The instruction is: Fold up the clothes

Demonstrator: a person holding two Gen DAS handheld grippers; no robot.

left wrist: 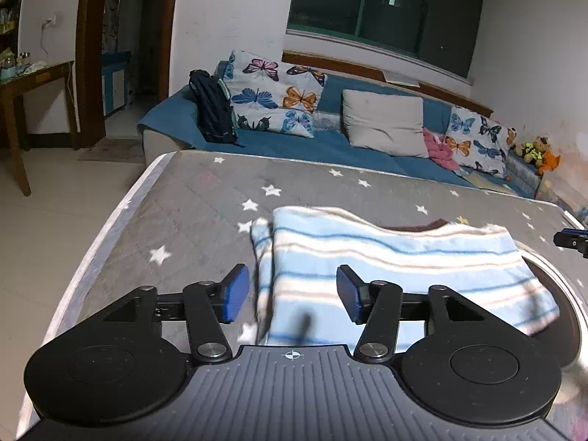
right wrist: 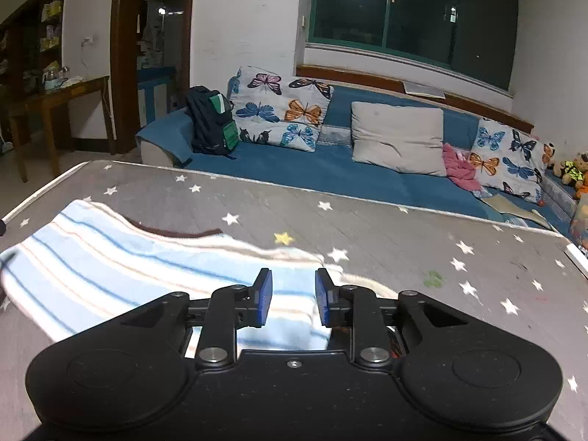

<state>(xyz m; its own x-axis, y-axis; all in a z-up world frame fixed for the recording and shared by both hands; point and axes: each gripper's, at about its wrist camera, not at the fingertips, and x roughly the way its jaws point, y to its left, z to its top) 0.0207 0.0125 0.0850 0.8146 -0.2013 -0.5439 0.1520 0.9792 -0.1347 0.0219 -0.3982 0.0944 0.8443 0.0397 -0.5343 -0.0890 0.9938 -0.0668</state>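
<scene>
Striped blue-white garment (left wrist: pixel 397 268) lies folded on grey starred desk (left wrist: pixel 191 198). Left claw (left wrist: pixel 292 294) gapes wide over its edge; right claw (right wrist: pixel 293 296) parted above it. No legible writing.

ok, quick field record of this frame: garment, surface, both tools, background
garment: striped blue-and-white cloth, partly folded, lying flat
surface: grey star-print cover
left tool: open, jaws wide, over the cloth's left edge, nothing gripped
right tool: open, narrower gap, over the cloth's right end
background: blue sofa, butterfly pillows, black backpack
</scene>
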